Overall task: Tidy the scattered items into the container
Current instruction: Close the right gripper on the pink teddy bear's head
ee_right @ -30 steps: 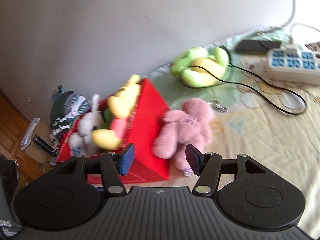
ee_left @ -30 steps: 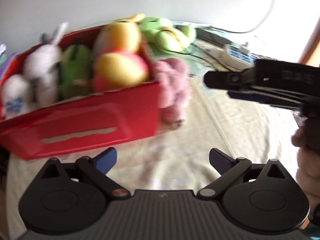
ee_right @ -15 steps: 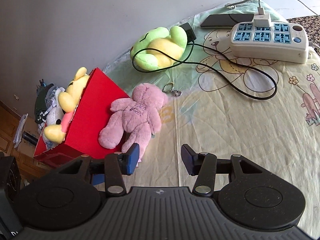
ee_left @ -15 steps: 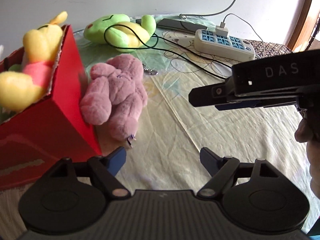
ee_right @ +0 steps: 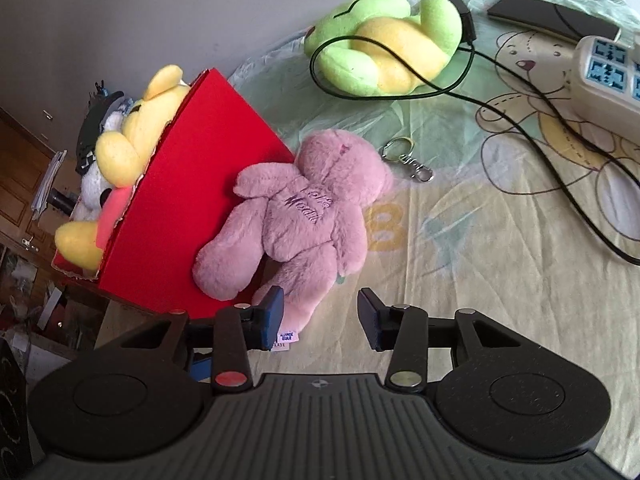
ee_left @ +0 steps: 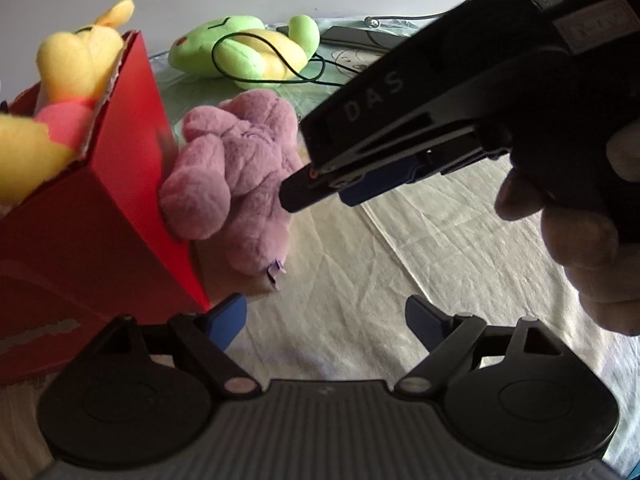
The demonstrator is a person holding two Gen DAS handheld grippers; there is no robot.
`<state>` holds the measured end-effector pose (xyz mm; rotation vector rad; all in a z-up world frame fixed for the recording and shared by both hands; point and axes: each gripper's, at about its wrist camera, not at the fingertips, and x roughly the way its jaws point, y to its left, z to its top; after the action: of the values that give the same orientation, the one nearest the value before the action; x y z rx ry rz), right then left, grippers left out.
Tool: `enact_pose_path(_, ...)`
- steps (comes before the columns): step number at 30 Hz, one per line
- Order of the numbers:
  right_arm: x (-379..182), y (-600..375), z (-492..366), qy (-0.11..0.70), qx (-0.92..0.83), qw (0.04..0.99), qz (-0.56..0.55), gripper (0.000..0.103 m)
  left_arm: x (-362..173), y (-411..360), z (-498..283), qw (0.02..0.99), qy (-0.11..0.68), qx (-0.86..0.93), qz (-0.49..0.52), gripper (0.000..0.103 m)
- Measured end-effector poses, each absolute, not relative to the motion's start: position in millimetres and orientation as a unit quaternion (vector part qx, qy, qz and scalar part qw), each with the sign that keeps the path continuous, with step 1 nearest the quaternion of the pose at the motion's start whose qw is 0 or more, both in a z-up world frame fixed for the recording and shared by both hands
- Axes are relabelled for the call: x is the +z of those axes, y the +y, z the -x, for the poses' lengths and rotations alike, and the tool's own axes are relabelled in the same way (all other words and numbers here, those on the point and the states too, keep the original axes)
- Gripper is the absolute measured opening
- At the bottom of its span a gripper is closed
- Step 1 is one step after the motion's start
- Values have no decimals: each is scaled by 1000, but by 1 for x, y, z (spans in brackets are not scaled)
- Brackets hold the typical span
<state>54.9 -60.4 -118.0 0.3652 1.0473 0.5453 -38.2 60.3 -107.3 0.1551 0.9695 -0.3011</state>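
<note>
Teddy (ee_right: 304,216), pink, lies face down against the red box's (ee_right: 208,184) outer wall, so you reach it from its feet. Your right gripper (ee_right: 320,316) hangs spread just over its legs, nothing pinched. Your left gripper (ee_left: 326,318) waits spread and empty nearby, just beside the box corner, its view half blocked.

**Tight on the left, open on the right**

Your right gripper (ee_right: 319,314) hangs with its jaws apart over the bear's (ee_right: 298,216) leg, bare cloth (ee_right: 460,264) lying to its right. The bear leans against the red box (ee_right: 192,208), so no gap shows on that side. Beyond it a keyring (ee_right: 408,158) and a black cable (ee_right: 520,92) cross the cloth. In the left wrist view your right gripper's body (ee_left: 420,120) blocks the approach from the right.
</note>
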Motion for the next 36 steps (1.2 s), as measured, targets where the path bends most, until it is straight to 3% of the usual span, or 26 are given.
enact_pose_path(9,-133,-32,-74,514,242,805,-169,44,-111,73,41,865,483,-129,-42,88)
enact_pose_path(19,-129,-64,-69,495,224,825,-156,26,-99,70,39,867,477,-140,-43,90)
enact_pose_path(32,-124,-124,-28,509,196,826,-141,26,-77,52,34,871,446,-204,-23,90)
enact_pose_path(36,-121,-139,-16,513,212,817,-153,31,-66,52,31,875,430,-224,3,90)
